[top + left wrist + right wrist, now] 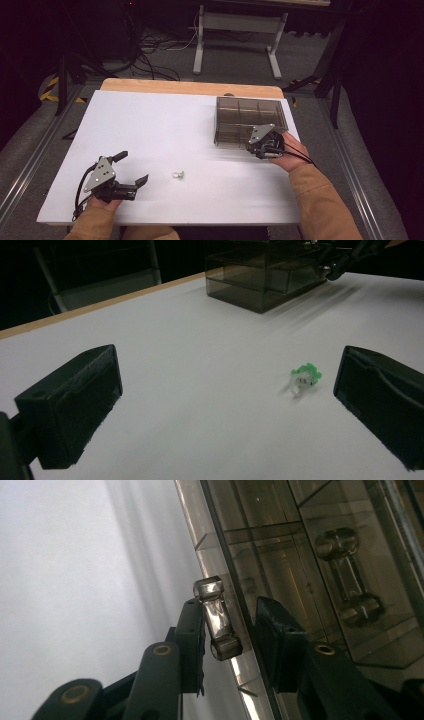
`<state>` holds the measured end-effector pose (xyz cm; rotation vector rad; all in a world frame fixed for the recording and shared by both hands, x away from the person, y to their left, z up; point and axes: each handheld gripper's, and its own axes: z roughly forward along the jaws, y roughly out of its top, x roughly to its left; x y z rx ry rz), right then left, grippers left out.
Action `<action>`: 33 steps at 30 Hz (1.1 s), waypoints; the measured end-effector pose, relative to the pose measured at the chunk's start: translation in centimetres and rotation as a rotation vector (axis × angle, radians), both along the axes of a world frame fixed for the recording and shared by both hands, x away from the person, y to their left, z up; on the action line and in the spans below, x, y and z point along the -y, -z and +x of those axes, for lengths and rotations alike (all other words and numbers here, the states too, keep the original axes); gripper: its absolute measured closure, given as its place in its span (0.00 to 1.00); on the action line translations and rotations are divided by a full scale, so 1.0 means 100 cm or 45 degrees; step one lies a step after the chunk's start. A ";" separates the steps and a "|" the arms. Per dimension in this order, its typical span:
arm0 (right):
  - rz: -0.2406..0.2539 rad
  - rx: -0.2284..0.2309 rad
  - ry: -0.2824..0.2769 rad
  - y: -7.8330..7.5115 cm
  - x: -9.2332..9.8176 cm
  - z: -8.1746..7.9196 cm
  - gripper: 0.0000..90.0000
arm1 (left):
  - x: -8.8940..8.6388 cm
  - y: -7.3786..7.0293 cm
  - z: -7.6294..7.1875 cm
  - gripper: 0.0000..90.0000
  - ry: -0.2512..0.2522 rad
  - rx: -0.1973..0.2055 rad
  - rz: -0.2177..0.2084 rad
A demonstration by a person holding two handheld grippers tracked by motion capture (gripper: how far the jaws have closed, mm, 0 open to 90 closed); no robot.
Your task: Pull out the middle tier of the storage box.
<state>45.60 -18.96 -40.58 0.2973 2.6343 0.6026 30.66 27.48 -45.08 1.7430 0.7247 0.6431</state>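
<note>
Right gripper [227, 645] jaws straddle box [250, 122] latch [216, 617] at front wall, not clearly clamped; may slip off. Left gripper [220, 410] jaws apart near green piece [304, 377] on table [150, 130].

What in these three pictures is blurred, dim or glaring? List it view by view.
High view: dark surroundings, the white table evenly lit. Left gripper view: the small green and clear piece is slightly smeared, streaky shadows lie beside the smoky box, and the fingers look soft. Right gripper view: bright sheen on the box's handle, with the table washed out.
</note>
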 end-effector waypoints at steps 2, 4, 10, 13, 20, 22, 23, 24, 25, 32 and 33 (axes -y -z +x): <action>-0.001 -0.005 -0.014 -0.002 0.002 -0.002 0.73 | -0.001 0.000 0.000 0.00 -0.002 0.003 0.007; 0.005 -0.023 -0.015 -0.005 0.004 -0.005 0.73 | -0.001 0.000 0.000 0.00 -0.003 0.005 0.004; -0.010 -0.030 -0.025 -0.005 0.002 -0.013 0.74 | -0.001 0.000 0.000 0.00 -0.004 0.005 0.006; -0.001 -0.049 -0.038 -0.006 0.005 -0.015 0.73 | -0.001 0.000 0.000 0.00 -0.007 0.004 -0.004; -0.021 -0.054 -0.051 -0.005 0.003 -0.023 0.74 | -0.001 0.000 0.000 0.00 -0.007 0.005 -0.007; -0.011 -0.056 -0.052 -0.006 0.003 -0.025 0.75 | -0.001 0.000 0.000 0.00 -0.008 0.006 -0.005; -0.006 -0.056 -0.052 -0.006 0.003 -0.026 0.75 | -0.001 0.000 0.000 0.00 -0.007 0.006 -0.005; -0.013 -0.055 -0.056 -0.006 0.003 -0.027 0.75 | -0.001 0.000 0.000 0.00 -0.007 0.005 -0.005; -0.010 -0.053 -0.056 -0.006 0.003 -0.028 0.75 | -0.001 0.000 0.000 0.00 -0.007 0.005 -0.005; -0.028 -0.062 -0.063 -0.004 0.003 -0.030 0.75 | -0.001 0.000 0.000 0.00 -0.008 0.005 -0.005; -0.028 -0.062 -0.063 -0.004 0.003 -0.030 0.75 | -0.001 0.000 0.000 0.00 -0.007 0.005 -0.006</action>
